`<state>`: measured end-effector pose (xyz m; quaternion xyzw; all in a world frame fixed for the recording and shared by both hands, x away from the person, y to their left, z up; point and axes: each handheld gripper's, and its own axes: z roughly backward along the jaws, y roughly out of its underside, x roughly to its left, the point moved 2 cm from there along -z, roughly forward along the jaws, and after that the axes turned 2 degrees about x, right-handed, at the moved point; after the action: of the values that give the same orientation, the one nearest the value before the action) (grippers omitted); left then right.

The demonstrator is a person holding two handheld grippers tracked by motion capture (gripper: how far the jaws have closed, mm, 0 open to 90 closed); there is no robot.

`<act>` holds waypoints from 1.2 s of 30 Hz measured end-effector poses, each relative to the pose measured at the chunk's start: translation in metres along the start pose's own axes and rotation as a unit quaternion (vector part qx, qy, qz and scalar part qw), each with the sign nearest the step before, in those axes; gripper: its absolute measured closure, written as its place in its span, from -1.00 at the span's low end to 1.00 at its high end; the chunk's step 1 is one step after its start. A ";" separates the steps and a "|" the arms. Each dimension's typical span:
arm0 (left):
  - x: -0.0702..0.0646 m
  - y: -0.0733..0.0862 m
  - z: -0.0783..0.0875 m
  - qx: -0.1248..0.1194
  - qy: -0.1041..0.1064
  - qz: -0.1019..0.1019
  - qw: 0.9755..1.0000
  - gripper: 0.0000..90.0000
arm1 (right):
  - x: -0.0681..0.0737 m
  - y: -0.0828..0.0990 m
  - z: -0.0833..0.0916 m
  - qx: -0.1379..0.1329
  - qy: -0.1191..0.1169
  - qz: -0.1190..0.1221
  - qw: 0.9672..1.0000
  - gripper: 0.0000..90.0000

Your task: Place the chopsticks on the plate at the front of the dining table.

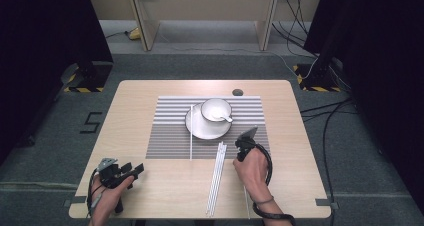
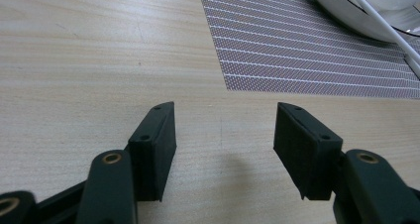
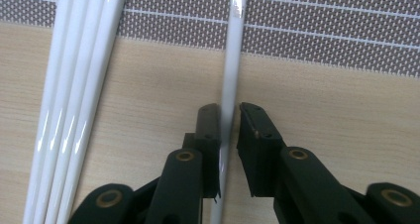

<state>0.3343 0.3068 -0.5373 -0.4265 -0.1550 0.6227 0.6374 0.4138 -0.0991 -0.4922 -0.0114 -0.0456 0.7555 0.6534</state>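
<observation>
My right gripper (image 1: 241, 156) points down at the near edge of the striped mat (image 1: 170, 146). In the right gripper view its jaws (image 3: 229, 107) flank one thin white stick (image 3: 233, 45) that lies on the wood and runs onto the mat. The left pad touches the stick and a slim gap shows on the right, so it stands open, almost closed. Three more white sticks (image 3: 74, 85) lie side by side just left of it, the same bundle (image 1: 217, 178) seen from above. My left gripper (image 1: 134, 170) rests open and empty at the table's near left corner (image 2: 223, 130).
A white plate (image 1: 210, 135) sits mid-mat with a white bowl (image 1: 216, 108) and a spoon (image 1: 225, 118) on it. Another white stick (image 1: 191, 136) leans across the plate's left rim. A small dark hole (image 1: 237, 92) marks the table's far edge. Bare wood surrounds the mat.
</observation>
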 end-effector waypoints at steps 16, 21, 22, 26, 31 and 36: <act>0.000 0.000 0.000 0.000 0.000 0.000 1.000 -0.08 | -0.002 -0.005 0.000 0.017 -0.005 0.007 1.000 0.89; 0.000 0.000 0.000 0.000 0.000 -0.001 1.000 -0.08 | -0.004 -0.004 0.000 0.013 -0.013 0.015 1.000 0.90; 0.000 0.000 0.000 0.000 0.000 -0.001 1.000 -0.08 | -0.004 -0.004 0.000 0.013 -0.013 0.016 1.000 0.90; 0.000 0.000 0.000 0.000 0.000 0.000 1.000 -0.08 | -0.005 -0.004 0.001 0.012 -0.014 0.018 1.000 0.90; 0.000 0.000 0.000 0.000 0.001 0.000 1.000 -0.08 | -0.004 -0.005 0.004 0.014 -0.015 0.022 1.000 0.90; 0.000 0.000 0.000 0.000 0.000 0.000 1.000 -0.08 | -0.004 -0.005 0.007 0.018 -0.019 0.022 0.999 0.90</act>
<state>0.3344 0.3068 -0.5373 -0.4263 -0.1551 0.6224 0.6378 0.4193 -0.1024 -0.4851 0.0141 -0.0444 0.7705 0.6358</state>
